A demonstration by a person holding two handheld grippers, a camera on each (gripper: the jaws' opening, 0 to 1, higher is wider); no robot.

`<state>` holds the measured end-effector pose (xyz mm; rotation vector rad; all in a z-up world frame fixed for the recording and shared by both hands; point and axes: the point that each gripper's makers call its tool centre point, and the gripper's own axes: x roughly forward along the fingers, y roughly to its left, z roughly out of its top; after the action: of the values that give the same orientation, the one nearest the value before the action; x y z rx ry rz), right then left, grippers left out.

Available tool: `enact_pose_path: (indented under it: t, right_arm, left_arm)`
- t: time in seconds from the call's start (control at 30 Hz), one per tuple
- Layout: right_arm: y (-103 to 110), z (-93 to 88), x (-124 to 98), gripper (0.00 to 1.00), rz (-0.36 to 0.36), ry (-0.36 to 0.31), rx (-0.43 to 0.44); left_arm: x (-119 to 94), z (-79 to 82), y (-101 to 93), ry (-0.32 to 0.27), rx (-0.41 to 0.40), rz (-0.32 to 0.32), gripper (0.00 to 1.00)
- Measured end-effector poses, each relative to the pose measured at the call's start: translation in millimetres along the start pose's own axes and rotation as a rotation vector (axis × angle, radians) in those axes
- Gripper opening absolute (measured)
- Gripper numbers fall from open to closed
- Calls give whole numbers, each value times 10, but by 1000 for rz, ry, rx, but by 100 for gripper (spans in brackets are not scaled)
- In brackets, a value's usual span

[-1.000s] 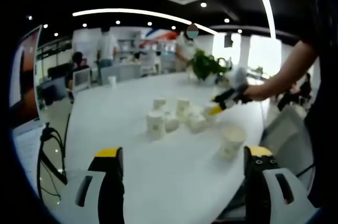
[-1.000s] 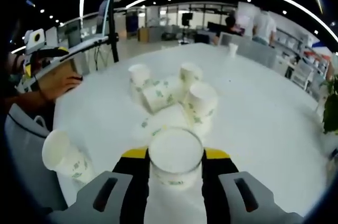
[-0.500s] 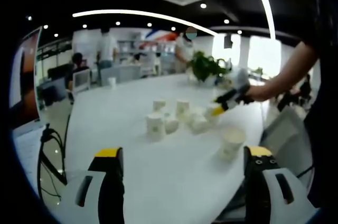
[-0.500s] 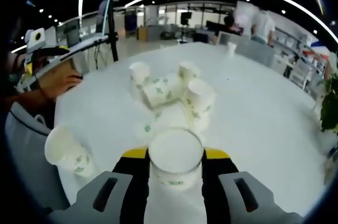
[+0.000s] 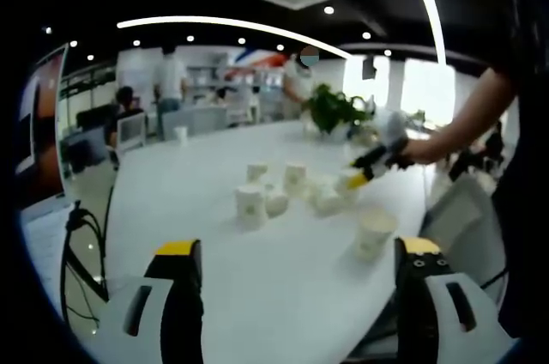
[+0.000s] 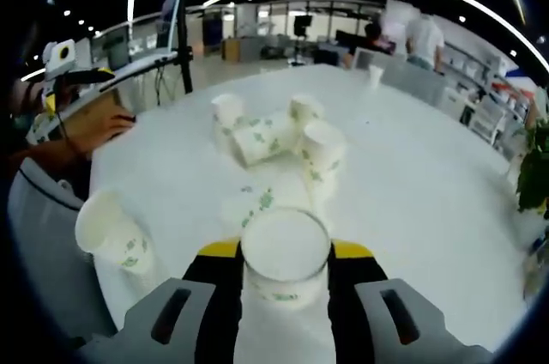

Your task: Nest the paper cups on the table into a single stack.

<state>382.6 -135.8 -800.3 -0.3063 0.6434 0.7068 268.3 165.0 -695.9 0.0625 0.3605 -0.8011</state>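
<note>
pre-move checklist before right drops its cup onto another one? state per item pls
1. Right gripper shut on held cup: ok.
2. Held cup upright, mouth open: ok.
3. Cup cluster ahead on white table: ok; at least one lies on its side, not ok as target.
4. Upright cup in cluster, usable target: ok.
5. Lone cup apart near table edge, tilted: not ok.
6. Left gripper open, holding nothing: ok.

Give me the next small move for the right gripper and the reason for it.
Probably carry the held paper cup forward and lower it into the nearest upright cup. The right gripper is shut on a cup, mouth towards the camera, and the cluster of loose cups lies just ahead on the table; the left gripper is open and empty.
</note>
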Motion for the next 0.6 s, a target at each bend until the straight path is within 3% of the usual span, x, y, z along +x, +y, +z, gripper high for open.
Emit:
enact_pose_path:
  t: [0.6]
  right_arm:
    - [-11,-88,-107,35,-4,18,-12]
  left_arm:
    - [26,38,24,-15,5,11,96]
